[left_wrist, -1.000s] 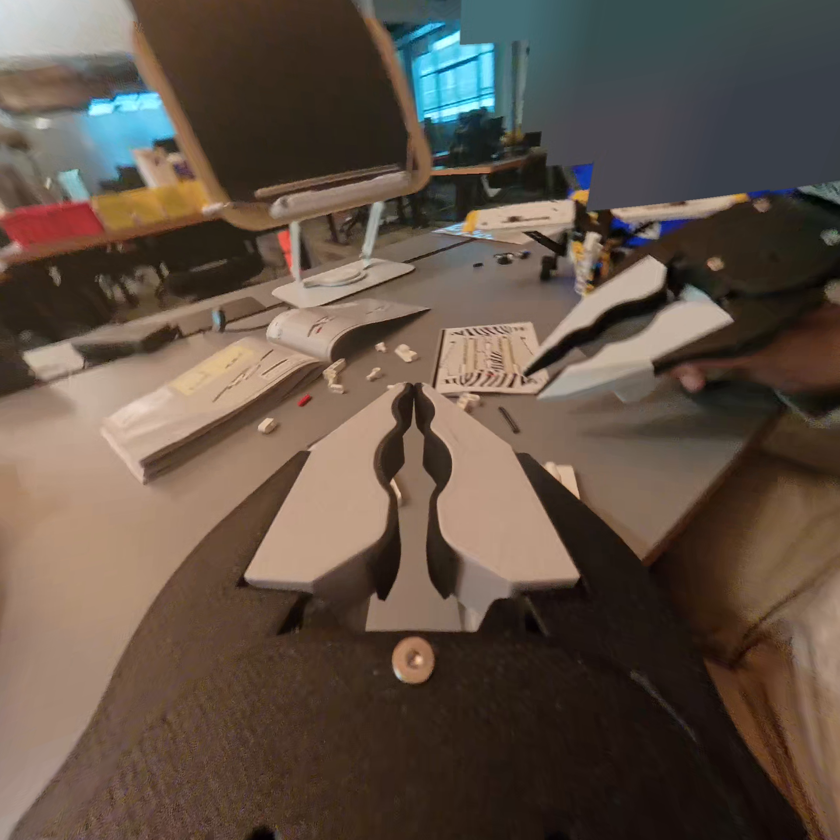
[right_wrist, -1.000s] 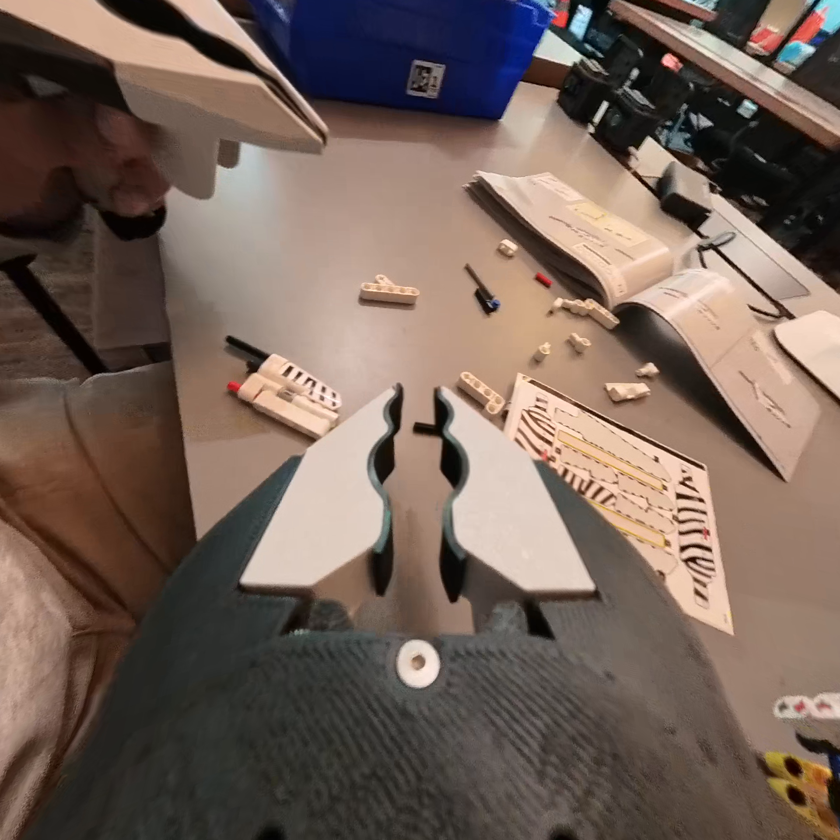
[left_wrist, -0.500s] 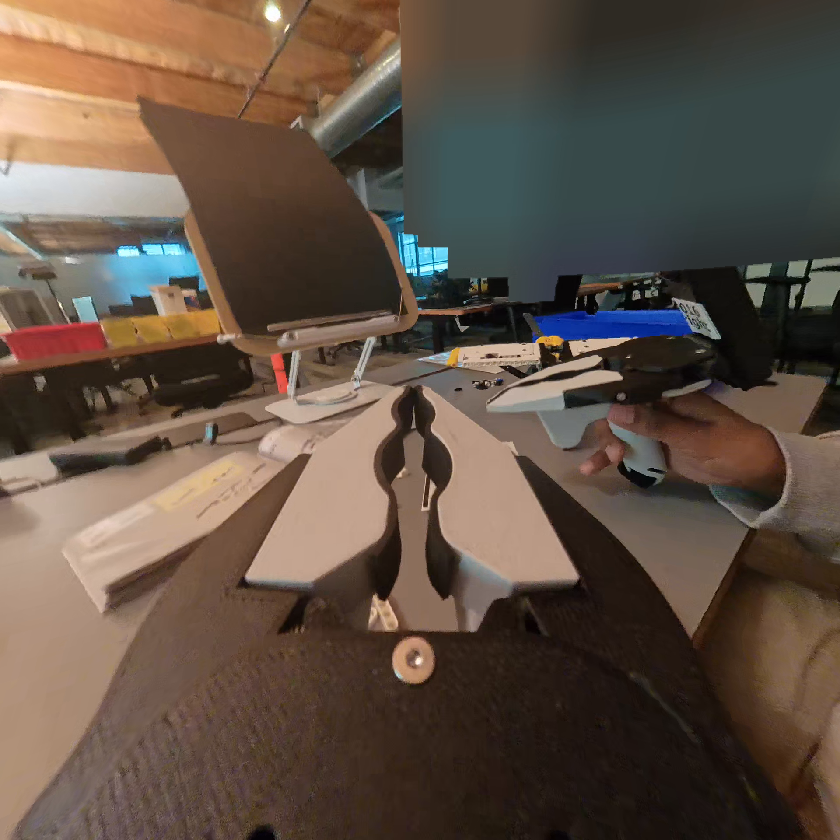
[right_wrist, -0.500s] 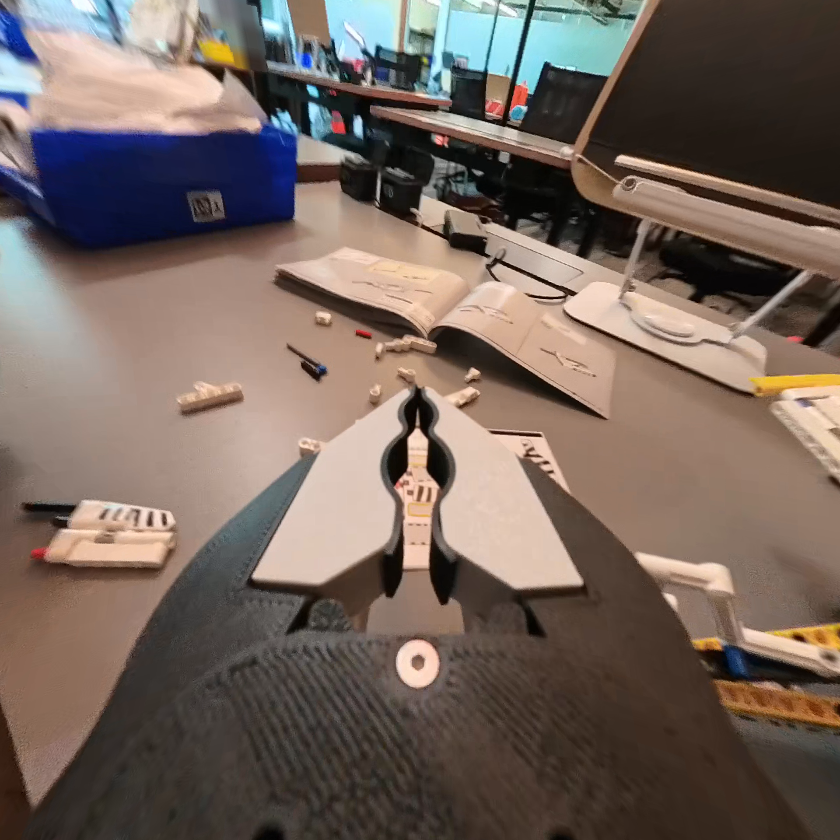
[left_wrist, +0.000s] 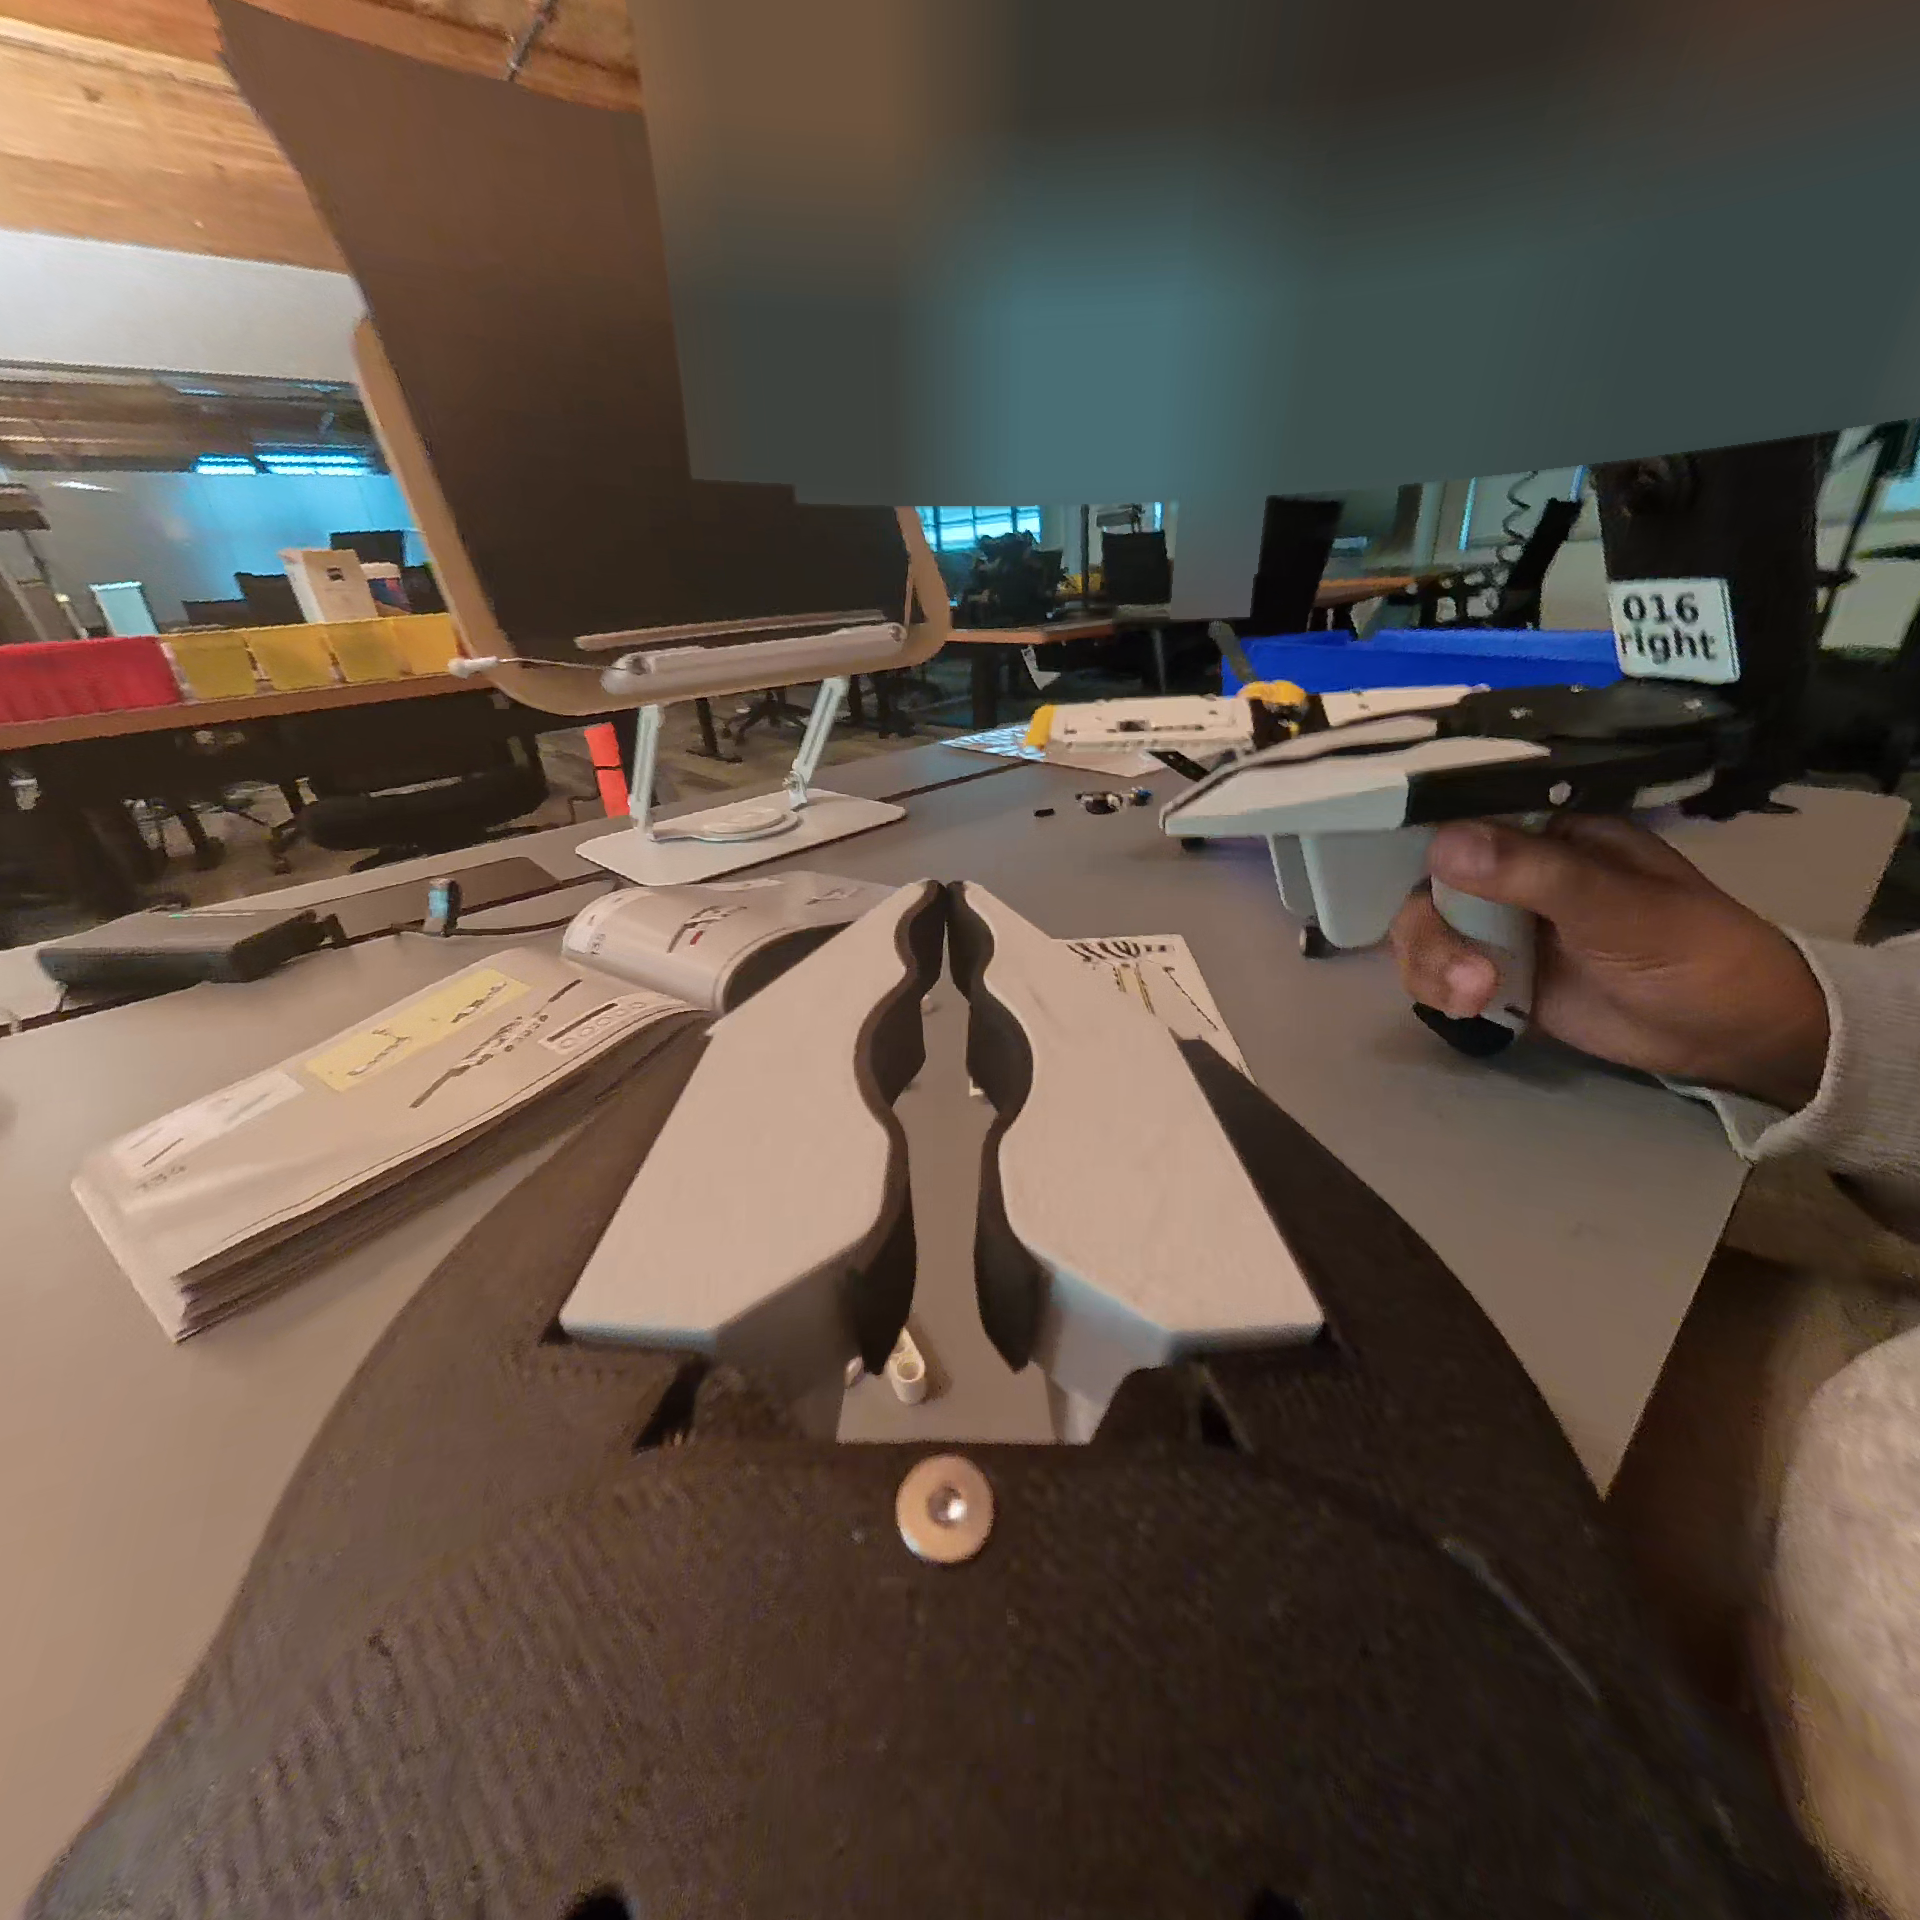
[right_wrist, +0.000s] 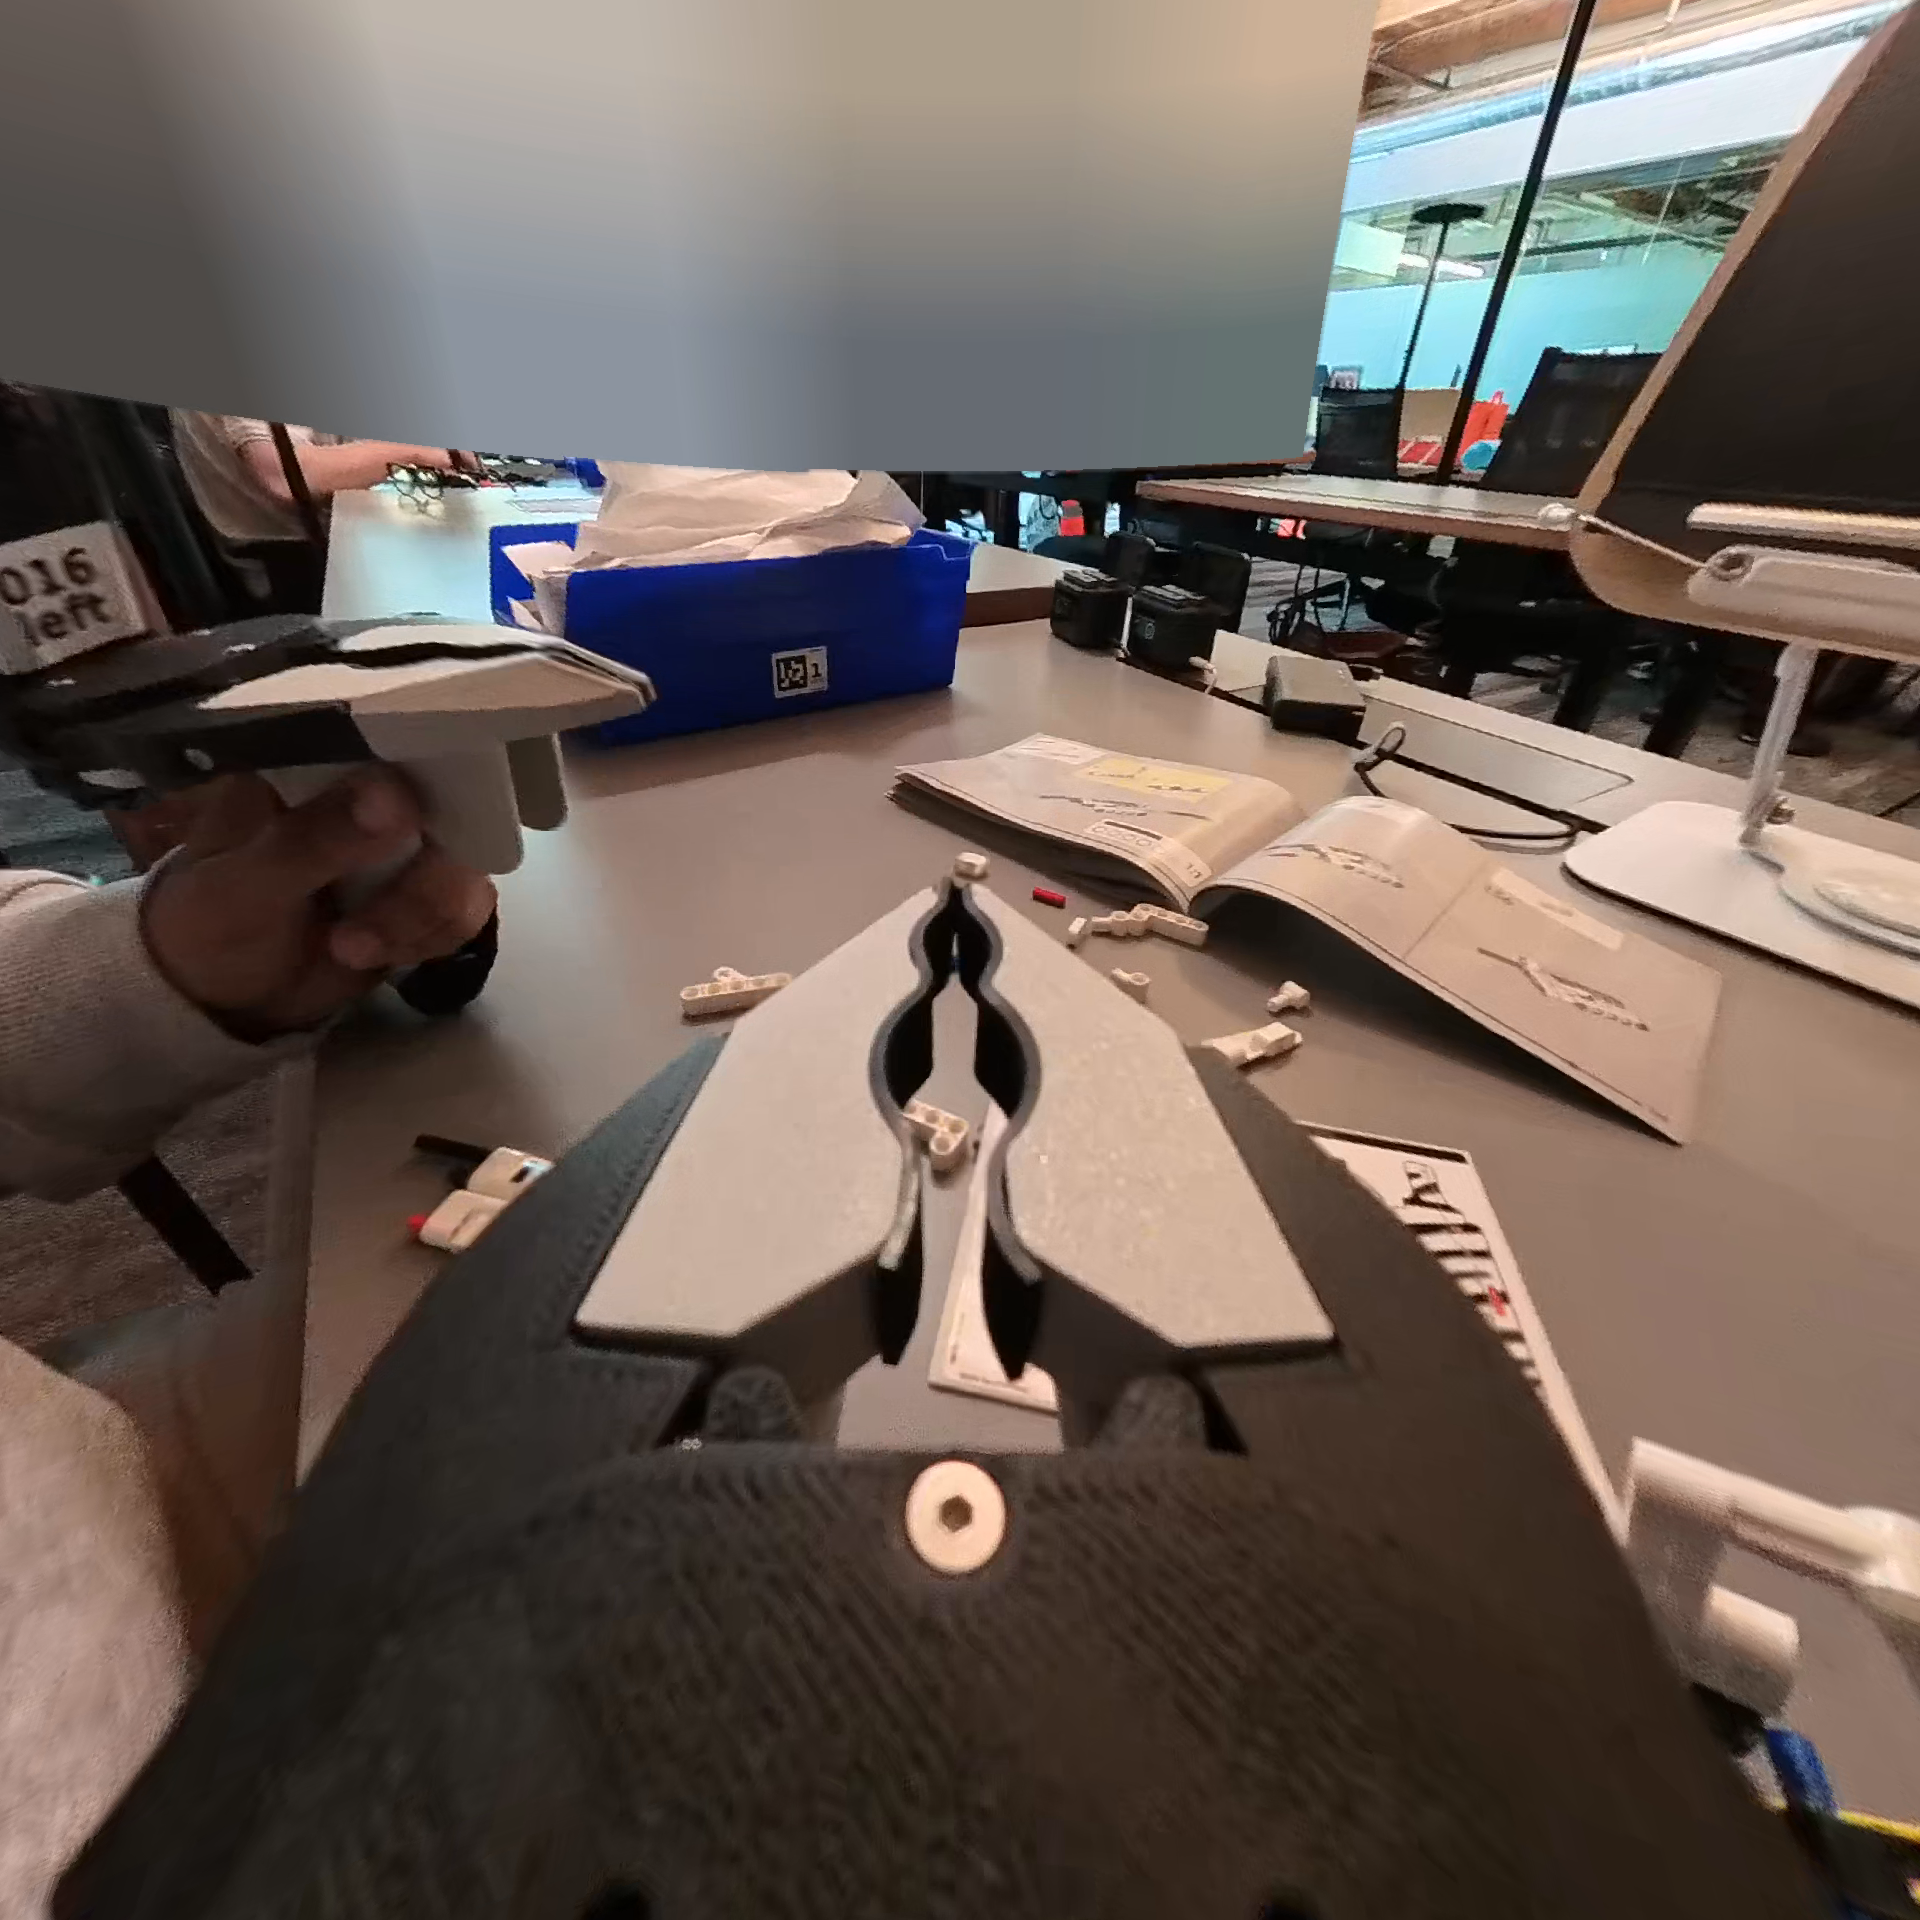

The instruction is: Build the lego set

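My left gripper (left_wrist: pixel 945 894) is shut and empty, held level just above the grey table (left_wrist: pixel 1403 1122); it also shows in the right wrist view (right_wrist: pixel 623 681), held in a hand. My right gripper (right_wrist: pixel 961 902) is shut and empty above loose white Lego pieces (right_wrist: pixel 732 987); it also shows in the left wrist view (left_wrist: pixel 1184 821). A small striped white sub-assembly (right_wrist: pixel 478 1195) lies at the near left. A red pin (right_wrist: pixel 1049 896) lies beyond the tips. A sticker sheet (right_wrist: pixel 1455 1247) lies under the right gripper. A partly built white and yellow model (left_wrist: pixel 1195 727) lies at the back.
An open instruction booklet (right_wrist: pixel 1299 873) lies in the middle of the table. A blue bin (right_wrist: pixel 769 634) holding white paper stands at the far left. A dark panel on a white stand (left_wrist: pixel 727 821) stands behind the booklet. The table edge (left_wrist: pixel 1662 1351) is near on the right. One gripper's finger ends stand about 11 centimeters off the other's.
Both grippers have tilted up from looking down at the table to nearly level. The right gripper's jaws went from slightly apart to shut. The left gripper stayed shut.
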